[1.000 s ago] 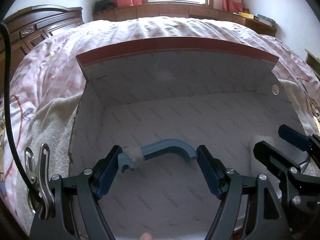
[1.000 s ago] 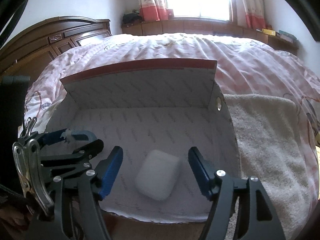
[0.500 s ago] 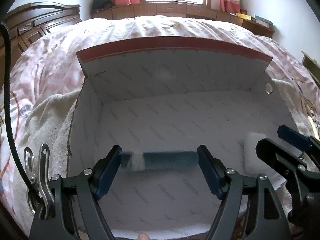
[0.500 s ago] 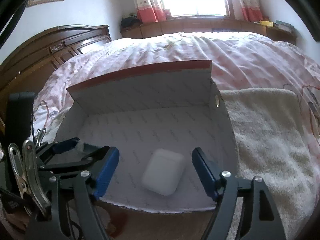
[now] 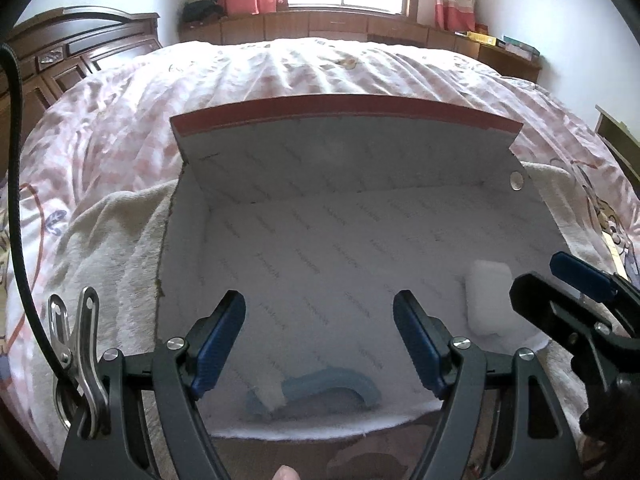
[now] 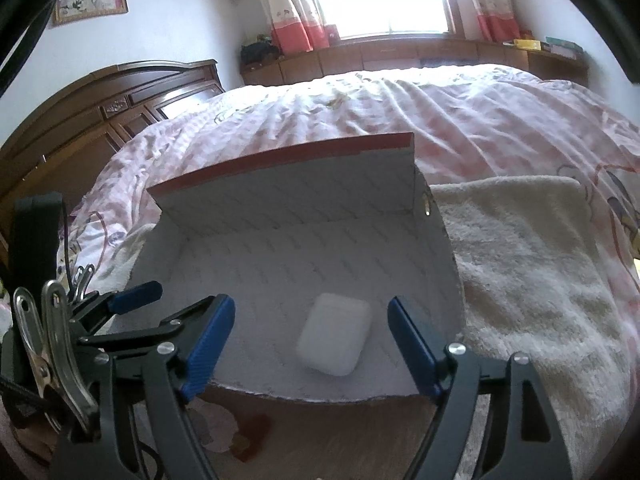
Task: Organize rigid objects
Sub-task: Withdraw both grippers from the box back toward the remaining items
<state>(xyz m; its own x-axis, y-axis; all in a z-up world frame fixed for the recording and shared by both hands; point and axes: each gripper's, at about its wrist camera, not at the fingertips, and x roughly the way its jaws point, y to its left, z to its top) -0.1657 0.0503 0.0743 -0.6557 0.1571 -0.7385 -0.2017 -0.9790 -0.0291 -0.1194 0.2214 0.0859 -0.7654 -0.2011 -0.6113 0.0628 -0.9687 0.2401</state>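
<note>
My left tongs stand apart, the blue hook lying below them in the box. My right tongs, just widening, frame the untouched white case.

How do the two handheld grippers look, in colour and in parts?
Both the left gripper and the right gripper have black frames with silver screws and ribbed blue fingers. A silver metal clip hangs beside the left one, and a black cable runs past it.

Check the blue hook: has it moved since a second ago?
Yes. The blue hook hung between the left gripper pads; now it lies on the box floor by the near edge, below them.
</note>
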